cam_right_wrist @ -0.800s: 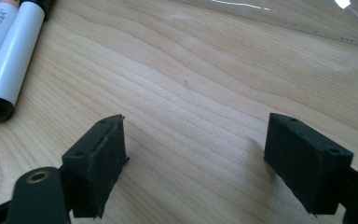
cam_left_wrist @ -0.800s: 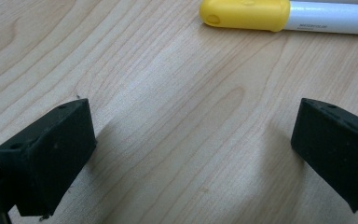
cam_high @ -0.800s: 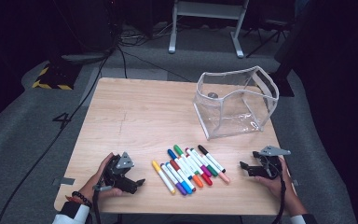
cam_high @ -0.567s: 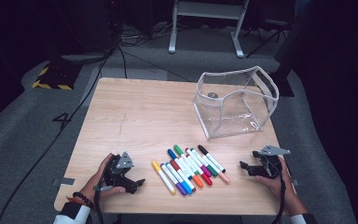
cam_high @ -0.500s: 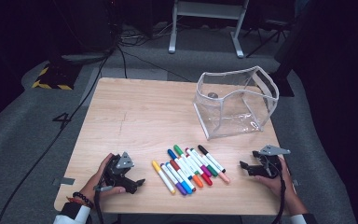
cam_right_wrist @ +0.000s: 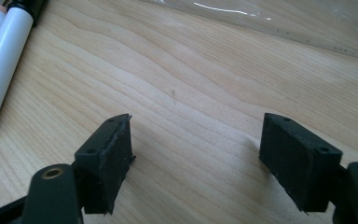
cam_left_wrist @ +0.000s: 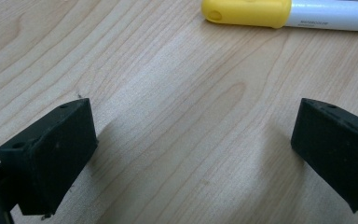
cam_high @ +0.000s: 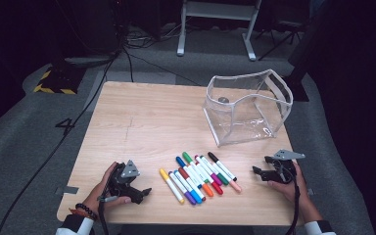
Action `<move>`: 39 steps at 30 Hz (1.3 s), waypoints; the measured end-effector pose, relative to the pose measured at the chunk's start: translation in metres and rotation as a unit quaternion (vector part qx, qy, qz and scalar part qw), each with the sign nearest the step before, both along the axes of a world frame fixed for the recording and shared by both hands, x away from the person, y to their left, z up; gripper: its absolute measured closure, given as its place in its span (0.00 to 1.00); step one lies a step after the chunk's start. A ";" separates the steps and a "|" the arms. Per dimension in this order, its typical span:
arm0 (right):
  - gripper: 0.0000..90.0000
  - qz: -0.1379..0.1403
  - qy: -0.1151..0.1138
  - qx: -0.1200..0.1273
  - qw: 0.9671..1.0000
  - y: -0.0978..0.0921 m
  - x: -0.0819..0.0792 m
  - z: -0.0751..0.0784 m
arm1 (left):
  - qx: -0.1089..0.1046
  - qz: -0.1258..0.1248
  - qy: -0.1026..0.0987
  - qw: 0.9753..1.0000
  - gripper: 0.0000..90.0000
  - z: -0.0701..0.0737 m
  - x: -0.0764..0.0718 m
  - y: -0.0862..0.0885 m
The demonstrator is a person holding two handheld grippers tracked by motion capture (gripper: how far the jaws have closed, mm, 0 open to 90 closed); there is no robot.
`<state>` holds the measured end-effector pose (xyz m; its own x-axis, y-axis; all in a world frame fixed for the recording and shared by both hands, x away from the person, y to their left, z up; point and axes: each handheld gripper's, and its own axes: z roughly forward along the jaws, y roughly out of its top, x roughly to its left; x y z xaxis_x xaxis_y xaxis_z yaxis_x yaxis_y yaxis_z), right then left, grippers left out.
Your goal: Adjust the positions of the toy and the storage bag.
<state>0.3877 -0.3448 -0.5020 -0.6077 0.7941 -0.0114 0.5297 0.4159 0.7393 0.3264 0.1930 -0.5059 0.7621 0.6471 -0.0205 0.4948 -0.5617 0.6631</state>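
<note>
On the wooden table, 2 hand-held claws low, left claw and right claw gaping, flanking the markers.

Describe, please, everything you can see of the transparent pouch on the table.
The transparent pouch is a boxy bag of clear, glossy plastic with pale trim along its edges. It stands upright on the wooden table, in the far right part, with its top open. A small dark object lies inside; I cannot tell what it is. The markers lie nearer the person, apart from it. No gripper touches it.
</note>
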 end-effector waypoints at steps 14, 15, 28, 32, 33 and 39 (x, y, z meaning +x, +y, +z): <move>0.32 0.009 -0.005 -0.005 1.000 0.001 0.000 0.001 | 0.002 -0.003 0.000 1.000 0.00 0.000 0.000 0.001; 0.32 0.012 -0.004 -0.004 1.000 0.002 -0.001 0.001 | 0.002 -0.003 0.000 1.000 0.00 0.000 0.000 0.001; 0.29 0.002 -0.006 0.005 1.000 0.003 0.000 -0.001 | 0.002 -0.003 0.000 1.000 0.00 0.000 0.000 0.001; 0.29 0.002 -0.005 0.005 1.000 0.003 0.000 -0.001 | 0.001 -0.004 0.001 1.000 0.00 0.000 0.001 0.001; 0.29 0.002 -0.005 0.005 1.000 0.003 0.000 -0.001 | 0.000 -0.005 0.001 1.000 0.00 0.000 0.001 0.001; 0.29 0.005 -0.005 0.006 1.000 0.003 0.001 -0.001 | 0.001 -0.006 0.001 1.000 0.00 0.000 0.001 0.001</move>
